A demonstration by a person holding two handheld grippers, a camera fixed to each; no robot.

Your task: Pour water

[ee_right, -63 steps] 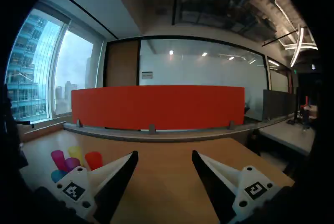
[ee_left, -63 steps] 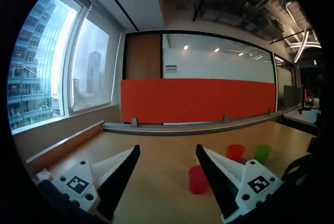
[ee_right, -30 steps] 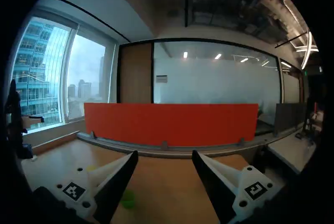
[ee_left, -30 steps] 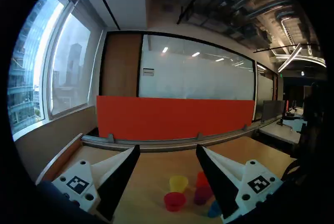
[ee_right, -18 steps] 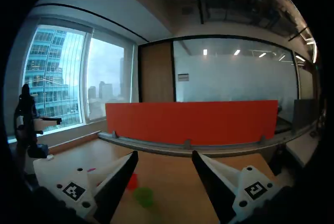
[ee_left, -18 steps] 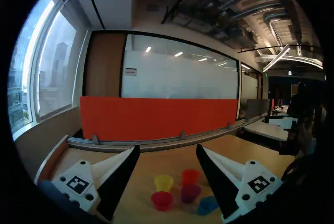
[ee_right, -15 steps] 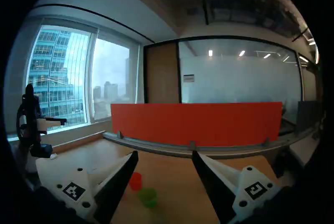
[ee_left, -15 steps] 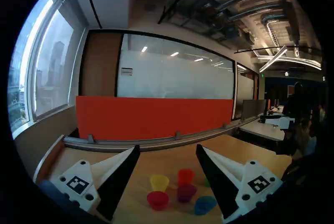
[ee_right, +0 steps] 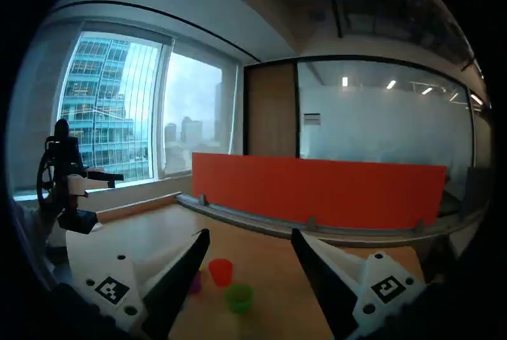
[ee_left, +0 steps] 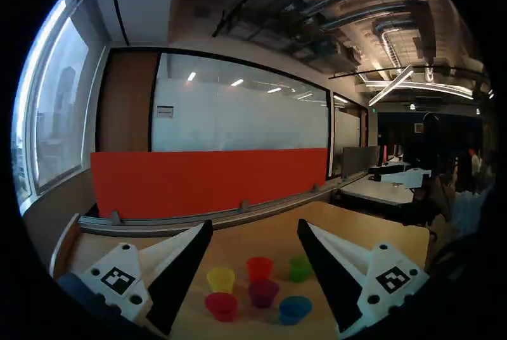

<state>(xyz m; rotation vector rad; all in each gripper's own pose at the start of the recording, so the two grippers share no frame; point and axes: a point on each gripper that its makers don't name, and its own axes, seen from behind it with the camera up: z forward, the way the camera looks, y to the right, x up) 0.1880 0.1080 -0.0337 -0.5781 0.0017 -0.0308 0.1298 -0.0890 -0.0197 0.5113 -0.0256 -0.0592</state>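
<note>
Approach step: both hand-held grippers empty, coloured cups ahead, nothing grasped yet.

Your left hand-held gripper (ee_left: 253, 223) is held level above the pale wooden counter (ee_left: 361, 229), with its fingers wide apart on nothing. Low between them, left to right: crimson plastic cup (ee_left: 221, 306), yellow plastic cup (ee_left: 220, 278), red plastic cup (ee_left: 259, 268), purple plastic cup (ee_left: 263, 292), blue plastic cup (ee_left: 295, 309), green plastic cup (ee_left: 300, 267). All are upright in a tight cluster on the counter, on the near side of the orange partition panel (ee_left: 209, 182). Your right hand-held gripper (ee_right: 249, 232) is level too, fingers spread and empty, with the red and green cups low between them and the purple one half hidden by a finger. Which cup holds water is too small to tell. Next, as I judge it: pick one cup, drop low, straddle it, close gently and keep it upright.
</note>
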